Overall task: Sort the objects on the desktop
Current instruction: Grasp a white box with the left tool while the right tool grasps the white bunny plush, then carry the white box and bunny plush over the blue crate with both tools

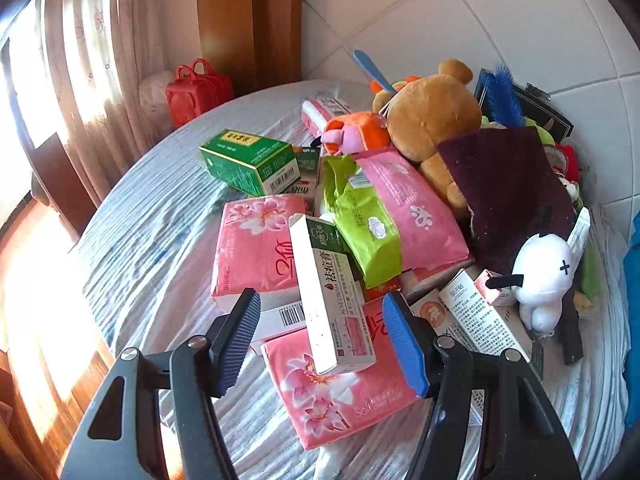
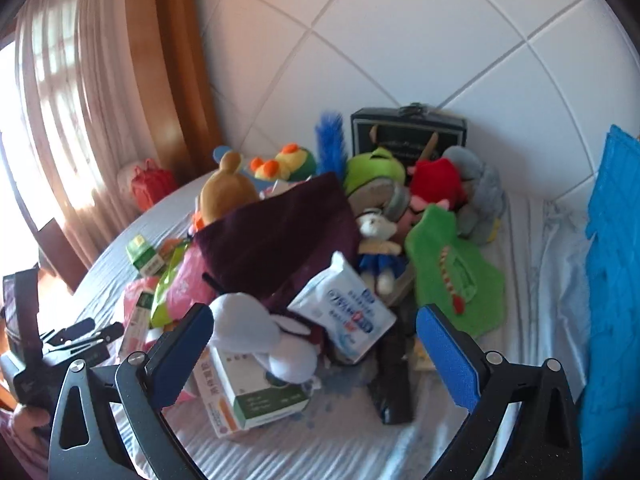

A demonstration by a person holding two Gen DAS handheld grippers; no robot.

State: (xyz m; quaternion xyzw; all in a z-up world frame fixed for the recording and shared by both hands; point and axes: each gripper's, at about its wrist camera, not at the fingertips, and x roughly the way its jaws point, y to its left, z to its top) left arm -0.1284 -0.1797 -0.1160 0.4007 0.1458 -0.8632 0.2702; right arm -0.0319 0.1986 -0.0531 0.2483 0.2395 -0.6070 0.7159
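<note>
Left hand-held gripper (image 1: 322,336): spread, empty | acne cream box (image 1: 330,292): atop pink tissue packs on table (image 1: 152,240); light, stiff card; grip long sides | right hand-held gripper (image 2: 314,350): spread, empty

Room around the cluttered table

A sheer pink curtain (image 1: 92,80) hangs over a bright window beside a wooden door frame (image 1: 248,20); white tiled wall (image 1: 500,20) rises behind, a red handbag (image 1: 198,90) sits beyond the table's far edge, and sunlit wooden floor (image 1: 44,300) shows on the left
</note>
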